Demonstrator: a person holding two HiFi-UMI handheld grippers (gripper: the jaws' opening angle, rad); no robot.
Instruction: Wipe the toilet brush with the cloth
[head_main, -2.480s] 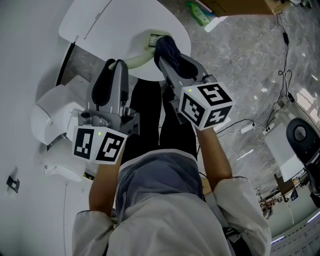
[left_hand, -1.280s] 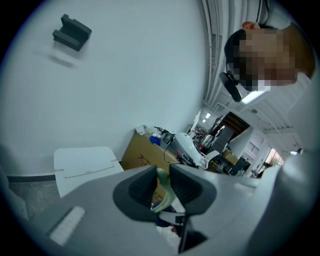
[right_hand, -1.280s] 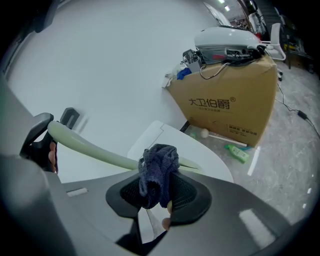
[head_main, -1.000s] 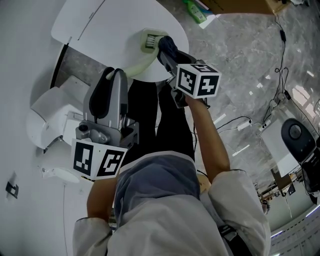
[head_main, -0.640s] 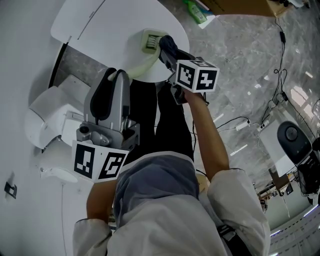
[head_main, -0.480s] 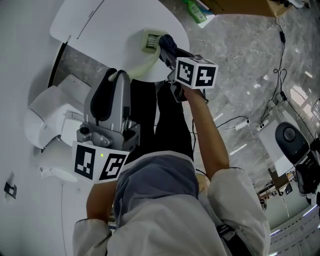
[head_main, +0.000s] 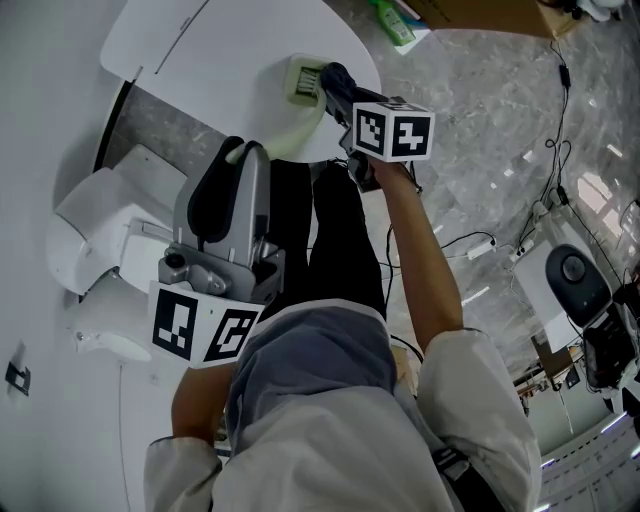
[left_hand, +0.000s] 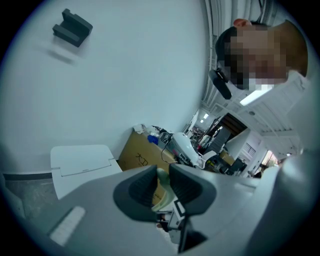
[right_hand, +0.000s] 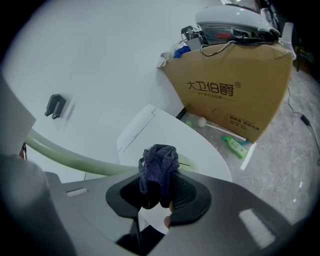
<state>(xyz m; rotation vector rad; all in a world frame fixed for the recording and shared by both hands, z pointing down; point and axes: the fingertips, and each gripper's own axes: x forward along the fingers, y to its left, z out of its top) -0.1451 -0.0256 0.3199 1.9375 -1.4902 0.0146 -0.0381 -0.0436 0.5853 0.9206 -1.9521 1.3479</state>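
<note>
Blue cloth (right_hand: 159, 162), pinched by right gripper (right_hand: 158, 195), seemingly advanced; left gripper (left_hand: 161, 186) clamps toilet brush (head_main: 287, 137).

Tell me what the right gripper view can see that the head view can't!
Only the right gripper view shows the printed front of the cardboard box. Only the head view shows the left gripper clamped on the toilet brush, the bristle head and the person's legs. Both show the right gripper pinching the dark blue cloth, the brush's pale green handle, the white toilet lid and the green bottle on the floor.
</note>
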